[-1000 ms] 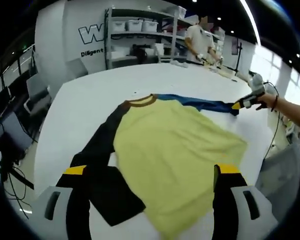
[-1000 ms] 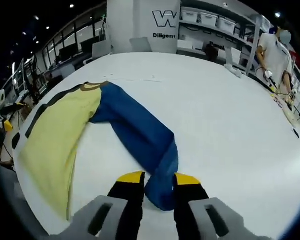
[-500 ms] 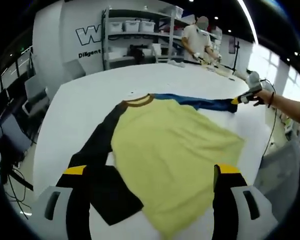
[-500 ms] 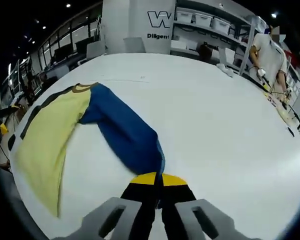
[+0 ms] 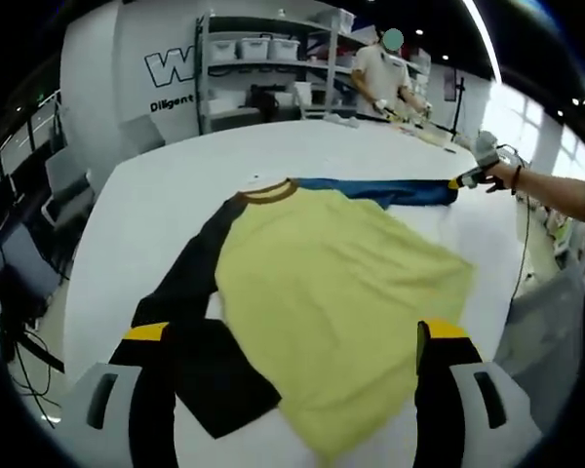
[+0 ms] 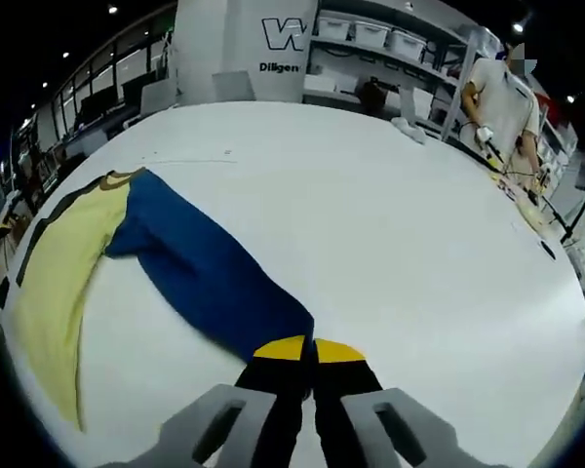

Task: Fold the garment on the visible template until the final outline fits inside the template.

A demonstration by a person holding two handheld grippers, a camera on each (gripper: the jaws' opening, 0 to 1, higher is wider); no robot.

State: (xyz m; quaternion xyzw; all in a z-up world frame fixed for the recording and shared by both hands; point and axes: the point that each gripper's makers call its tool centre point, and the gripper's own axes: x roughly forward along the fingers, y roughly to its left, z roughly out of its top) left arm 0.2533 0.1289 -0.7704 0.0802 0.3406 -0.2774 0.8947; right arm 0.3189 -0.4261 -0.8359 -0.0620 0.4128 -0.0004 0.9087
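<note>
The right gripper (image 6: 307,347) pinches the shirt's (image 5: 341,292) blue sleeve (image 6: 210,283). The left gripper (image 5: 297,331) is wide open above the shirt.

garment (image 5: 331,283): 1 | grippers: 2 | table (image 6: 409,234): 1 | shelf bins (image 5: 255,48): perhaps 3
</note>
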